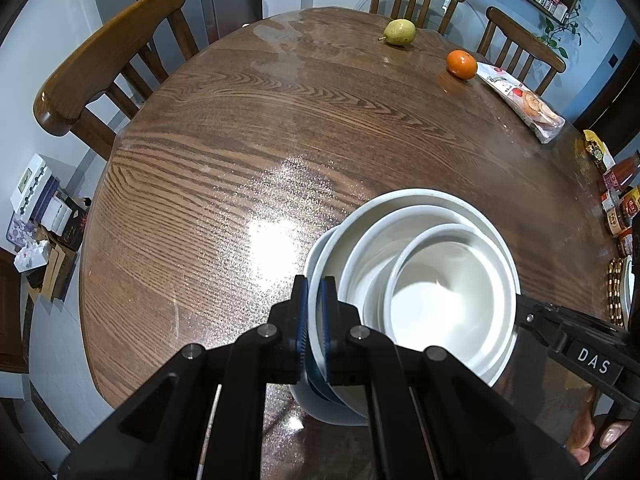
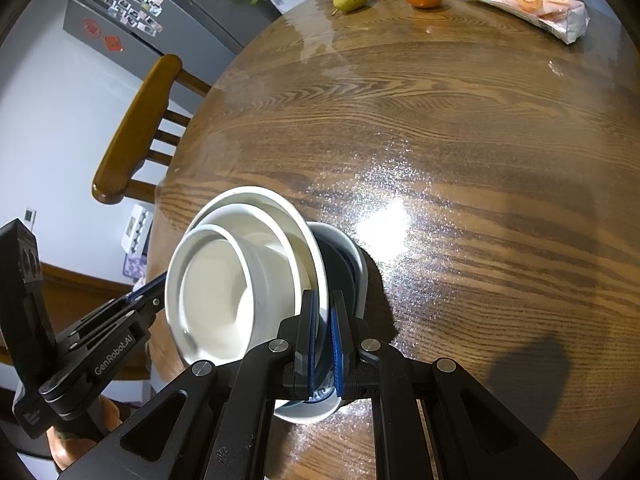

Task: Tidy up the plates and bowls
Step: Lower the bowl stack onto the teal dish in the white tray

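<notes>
Two grippers: each is clamped on the rim of the same white stack, from opposite sides.
Left gripper (image 1: 315,312): jaws closed tight on the near-left rim of the large white bowl (image 1: 496,344); blue pads press both faces of the rim.
Right gripper (image 2: 323,340): jaws nearly closed, pinching the right-hand rim of that large bowl (image 2: 288,216); it also shows at the right edge of the left wrist view (image 1: 524,312).
Stack: a medium white bowl (image 1: 360,264) sits inside the large one, and a small white bowl (image 1: 444,304) sits inside that, pushed toward one side.
Under the stack: a white bowl with a dark blue inside (image 2: 352,264), standing on the table.
Stack's place: near edge of the round wooden table (image 1: 240,140), tilted rather than level.
Far side of table: a green pear (image 1: 399,32), an orange (image 1: 461,64) and a snack packet (image 1: 520,100), well apart from the bowls.
Around: wooden chairs (image 1: 108,60); jars (image 1: 620,208) at the table's right edge.
</notes>
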The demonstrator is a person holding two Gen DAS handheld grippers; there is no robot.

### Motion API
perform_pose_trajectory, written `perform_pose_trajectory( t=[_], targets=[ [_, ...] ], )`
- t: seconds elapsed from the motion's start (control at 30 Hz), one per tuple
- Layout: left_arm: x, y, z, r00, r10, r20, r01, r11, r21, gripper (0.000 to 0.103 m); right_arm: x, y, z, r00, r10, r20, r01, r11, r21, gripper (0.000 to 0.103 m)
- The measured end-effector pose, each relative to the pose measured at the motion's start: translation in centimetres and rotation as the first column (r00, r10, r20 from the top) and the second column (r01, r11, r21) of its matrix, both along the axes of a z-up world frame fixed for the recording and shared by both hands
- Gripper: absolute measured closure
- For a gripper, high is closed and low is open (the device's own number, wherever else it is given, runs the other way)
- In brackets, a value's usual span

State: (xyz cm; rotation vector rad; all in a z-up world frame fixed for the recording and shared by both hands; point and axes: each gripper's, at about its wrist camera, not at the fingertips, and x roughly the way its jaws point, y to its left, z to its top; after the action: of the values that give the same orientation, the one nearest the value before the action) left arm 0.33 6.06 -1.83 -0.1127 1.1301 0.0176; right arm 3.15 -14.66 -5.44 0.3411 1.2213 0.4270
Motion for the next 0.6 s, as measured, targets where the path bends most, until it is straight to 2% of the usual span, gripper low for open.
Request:
perform_pose_trajectory(
  t=[0.6],
  targets=[
    [1.1,-0.2,0.0,1.000,-0.001,0.008,0.001,1.000,0.007,0.102,1.0,0.2,0.1,1.000,-0.017,0.014,0.017,1.000,-0.011,0.093]
  ],
)
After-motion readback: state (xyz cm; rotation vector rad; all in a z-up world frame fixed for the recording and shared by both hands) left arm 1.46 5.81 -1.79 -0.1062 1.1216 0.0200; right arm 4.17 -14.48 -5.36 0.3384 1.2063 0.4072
